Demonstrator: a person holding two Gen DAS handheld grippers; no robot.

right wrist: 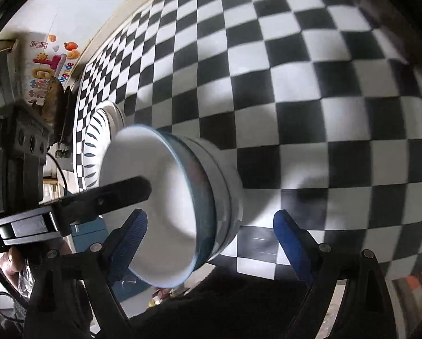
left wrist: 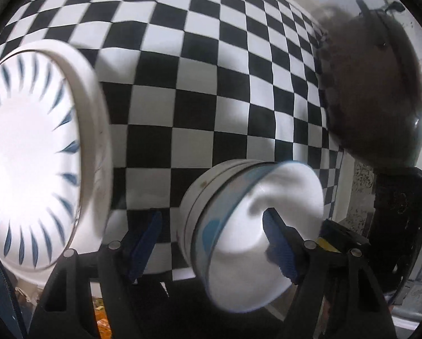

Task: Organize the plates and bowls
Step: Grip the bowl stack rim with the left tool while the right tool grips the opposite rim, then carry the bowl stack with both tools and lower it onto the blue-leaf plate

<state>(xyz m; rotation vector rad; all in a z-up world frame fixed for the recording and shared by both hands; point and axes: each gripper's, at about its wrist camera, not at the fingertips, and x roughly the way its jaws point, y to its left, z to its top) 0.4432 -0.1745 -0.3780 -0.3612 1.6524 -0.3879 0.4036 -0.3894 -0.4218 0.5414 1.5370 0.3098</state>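
Note:
A stack of white bowls with pale blue rims stands on the checkered cloth. My left gripper is open, with its right finger inside the top bowl and its left finger outside the stack. A white plate with blue dashes lies to the left. In the right wrist view the same bowl stack sits between my right gripper's blue fingers. My right gripper is open around it. The left gripper's black finger reaches into the bowl. The plate lies behind.
A dark brown pan or lid sits at the right end of the cloth. A black stand and a wall with colourful stickers are beyond the table's far edge. The table's near edge runs close below the bowls.

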